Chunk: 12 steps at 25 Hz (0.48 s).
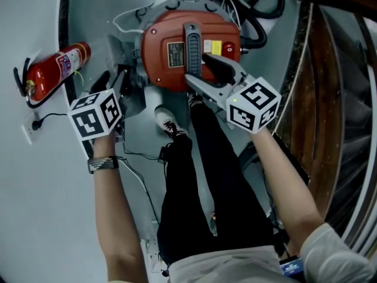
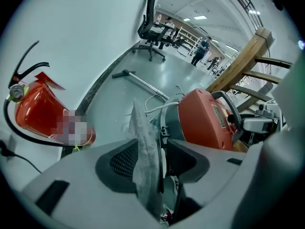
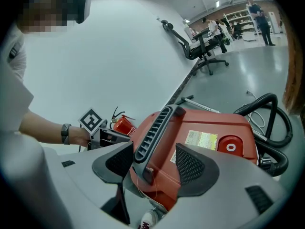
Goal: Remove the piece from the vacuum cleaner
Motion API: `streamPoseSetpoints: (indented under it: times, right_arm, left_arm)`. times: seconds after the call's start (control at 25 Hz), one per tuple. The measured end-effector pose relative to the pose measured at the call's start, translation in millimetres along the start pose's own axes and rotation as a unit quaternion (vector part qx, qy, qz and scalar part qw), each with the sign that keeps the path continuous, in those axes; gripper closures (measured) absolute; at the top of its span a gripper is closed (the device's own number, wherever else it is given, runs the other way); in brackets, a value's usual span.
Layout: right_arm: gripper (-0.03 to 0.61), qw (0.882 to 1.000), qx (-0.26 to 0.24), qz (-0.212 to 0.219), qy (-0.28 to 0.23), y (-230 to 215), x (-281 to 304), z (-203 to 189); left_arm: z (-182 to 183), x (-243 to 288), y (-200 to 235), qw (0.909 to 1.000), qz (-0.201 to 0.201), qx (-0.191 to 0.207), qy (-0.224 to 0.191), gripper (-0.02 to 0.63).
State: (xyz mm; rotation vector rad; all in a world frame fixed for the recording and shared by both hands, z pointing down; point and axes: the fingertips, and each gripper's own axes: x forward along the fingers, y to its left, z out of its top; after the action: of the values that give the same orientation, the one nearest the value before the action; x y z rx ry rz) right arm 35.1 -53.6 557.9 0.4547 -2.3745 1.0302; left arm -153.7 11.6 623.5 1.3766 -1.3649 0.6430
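The red vacuum cleaner (image 1: pixel 171 46) stands on the floor in front of me, with a dark ribbed handle (image 1: pixel 192 43) across its top. In the left gripper view a flat grey cloth-like piece (image 2: pixel 143 142) with a dark rim stands upright between the jaws, left of the vacuum cleaner (image 2: pixel 205 120). My left gripper (image 2: pixel 155 163) is open; a gap shows between the piece and the right pad. In the head view the left gripper (image 1: pixel 115 81) is at the vacuum's left side. My right gripper (image 3: pixel 155 163) is open, straddling the near end of the handle (image 3: pixel 152 130) over the lid (image 1: pixel 209 72).
A red fire extinguisher (image 1: pixel 53 69) leans at the wall on the left. A black hose (image 1: pixel 259 16) coils behind the vacuum. A wooden frame (image 1: pixel 330 99) rises on the right. My legs and a white shoe (image 1: pixel 168 119) are just below the vacuum. A metal wand (image 2: pixel 143 82) lies on the floor farther off.
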Motion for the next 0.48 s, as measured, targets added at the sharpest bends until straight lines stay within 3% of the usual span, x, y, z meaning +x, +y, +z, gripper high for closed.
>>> streamPoseSetpoints:
  times: [0.12, 0.28, 0.48]
  right_arm:
    - [0.306, 1.000, -0.001, 0.001, -0.001, -0.2, 0.2, 0.6]
    - [0.305, 1.000, -0.002, 0.002, -0.002, -0.1, 0.1, 0.1]
    - [0.305, 1.000, -0.003, 0.001, -0.004, -1.1, -0.3, -0.3]
  left_arm:
    - [-4.1, 8.4, 0.2, 0.9999, -0.004, -0.009, 0.011, 0.426]
    - [-6.2, 10.6, 0.9, 0.9987, -0.011, -0.050, 0.008, 0.460]
    - [-5.1, 10.5, -2.4, 0.9992, -0.005, -0.039, 0.003, 0.509]
